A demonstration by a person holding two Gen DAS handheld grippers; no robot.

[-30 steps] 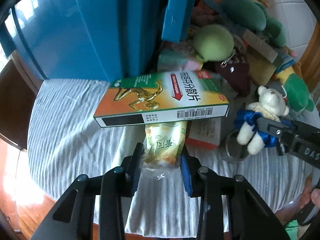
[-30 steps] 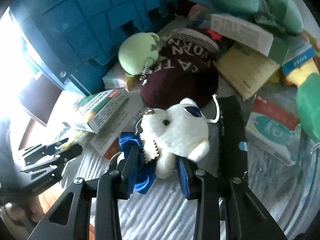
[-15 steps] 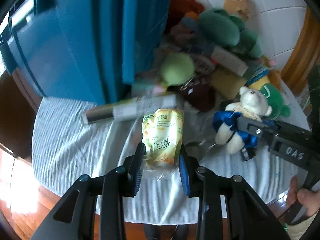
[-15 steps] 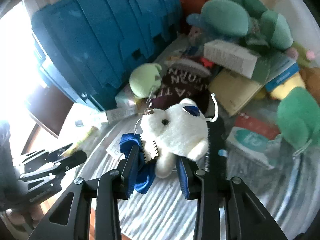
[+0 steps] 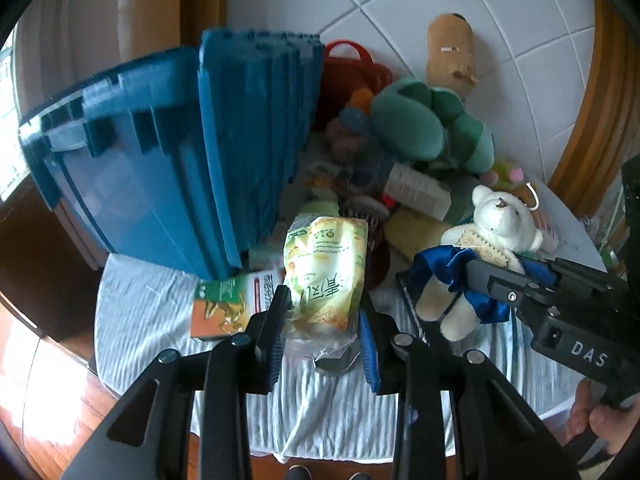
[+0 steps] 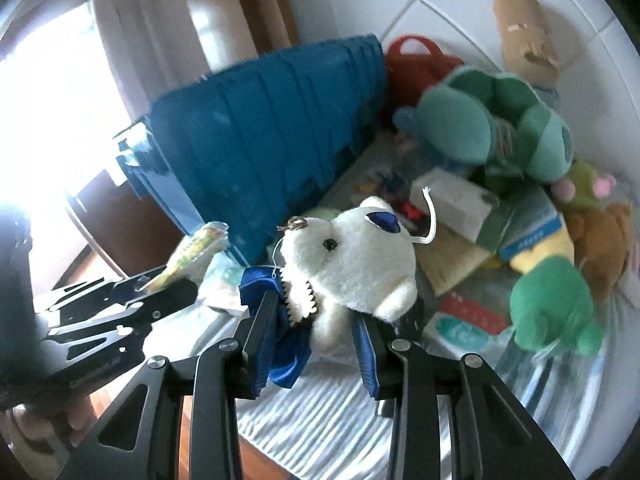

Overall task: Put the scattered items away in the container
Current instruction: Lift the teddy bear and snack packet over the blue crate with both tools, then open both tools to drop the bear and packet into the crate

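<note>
My left gripper [image 5: 324,320] is shut on a yellow-green snack packet [image 5: 326,272] and holds it above the table, in front of the blue container [image 5: 160,176]. My right gripper [image 6: 314,328] is shut on a white teddy bear with a blue bow [image 6: 352,264], also lifted off the table. The bear [image 5: 492,232] and the right gripper [image 5: 516,280] show at the right of the left wrist view. The left gripper [image 6: 152,284] with the packet [image 6: 192,252] shows at the left of the right wrist view. The blue container [image 6: 260,160] stands at the back left; its inside is hidden.
A green-orange box [image 5: 228,304] lies on the white striped cloth [image 5: 136,320]. A pile of plush toys and boxes fills the back right, with a green plush [image 5: 424,128], a brown plush [image 5: 450,56] and a red bag [image 5: 352,76]. A tiled wall stands behind.
Both grippers have risen and pulled back from the table with the packet and the bear still held. The container's top edge and the wall have come into view.
</note>
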